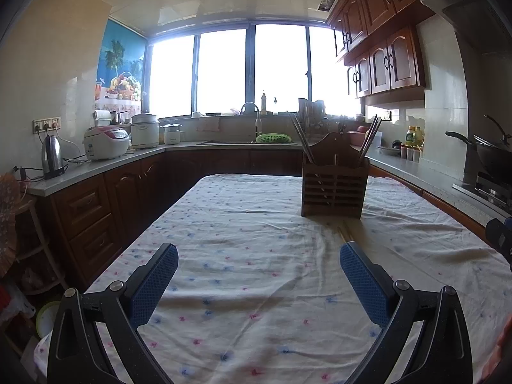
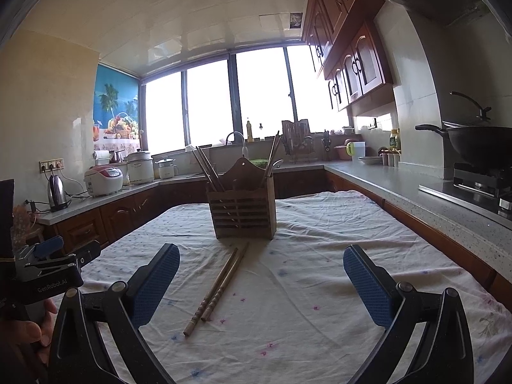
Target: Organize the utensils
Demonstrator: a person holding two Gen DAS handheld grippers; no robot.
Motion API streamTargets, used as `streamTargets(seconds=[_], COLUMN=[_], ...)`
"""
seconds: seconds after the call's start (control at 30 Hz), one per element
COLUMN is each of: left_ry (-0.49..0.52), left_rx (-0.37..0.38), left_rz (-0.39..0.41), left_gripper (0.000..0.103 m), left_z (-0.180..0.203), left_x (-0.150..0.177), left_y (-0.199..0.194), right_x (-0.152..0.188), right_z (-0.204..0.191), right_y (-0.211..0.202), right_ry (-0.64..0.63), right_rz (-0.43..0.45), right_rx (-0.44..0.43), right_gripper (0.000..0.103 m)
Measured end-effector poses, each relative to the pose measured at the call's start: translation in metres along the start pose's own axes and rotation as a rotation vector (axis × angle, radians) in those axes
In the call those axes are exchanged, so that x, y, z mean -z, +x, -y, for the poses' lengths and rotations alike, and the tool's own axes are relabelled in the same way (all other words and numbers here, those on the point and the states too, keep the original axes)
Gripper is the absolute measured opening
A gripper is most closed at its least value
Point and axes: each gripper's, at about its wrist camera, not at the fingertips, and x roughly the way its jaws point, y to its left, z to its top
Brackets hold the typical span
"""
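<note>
Tool on the right (image 2: 260,283) hangs spread above two chopsticks (image 2: 217,288) lying at 12 o'clock; thin sticks may roll apart when pinched.

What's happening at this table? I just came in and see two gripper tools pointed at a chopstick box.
A person is tidying utensils with a hand-held gripper in each hand. Both the left hand-held gripper and right hand-held gripper are open and hold nothing. A pair of brown wooden chopsticks lies on the white flower-print tablecloth, in front of the slatted wooden utensil holder, which already has chopsticks standing in it.
</note>
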Motion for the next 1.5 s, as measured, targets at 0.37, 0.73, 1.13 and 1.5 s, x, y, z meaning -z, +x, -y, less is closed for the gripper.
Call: streamTargets(seconds=[0.37, 0.73, 1.13, 1.5], left_ry=[0.005, 0.009, 0.010, 0.002], left_rx=[0.003, 0.021, 0.023, 0.025], left_rz=[-0.006, -0.011, -0.010, -0.012], left_gripper=[0.102, 0.102, 0.102, 0.102], left_z=[0.002, 0.006, 0.011, 0.015], left_x=[-0.001, -0.003, -0.003, -0.004], left_y=[-0.001, -0.004, -0.006, -0.006], right_x=[-0.001, -0.001, 0.000, 0.000], right_z=[-0.002, -0.003, -0.004, -0.007], right_y=[0.000, 0.000, 0.001, 0.002], right_ry=[-0.005, -0.002, 0.000, -0.001], right_rz=[0.007, 0.004, 0.002, 0.004], right_rx=[-0.006, -0.008, -0.014, -0.018], right_gripper=[0.103, 0.103, 0.103, 0.103])
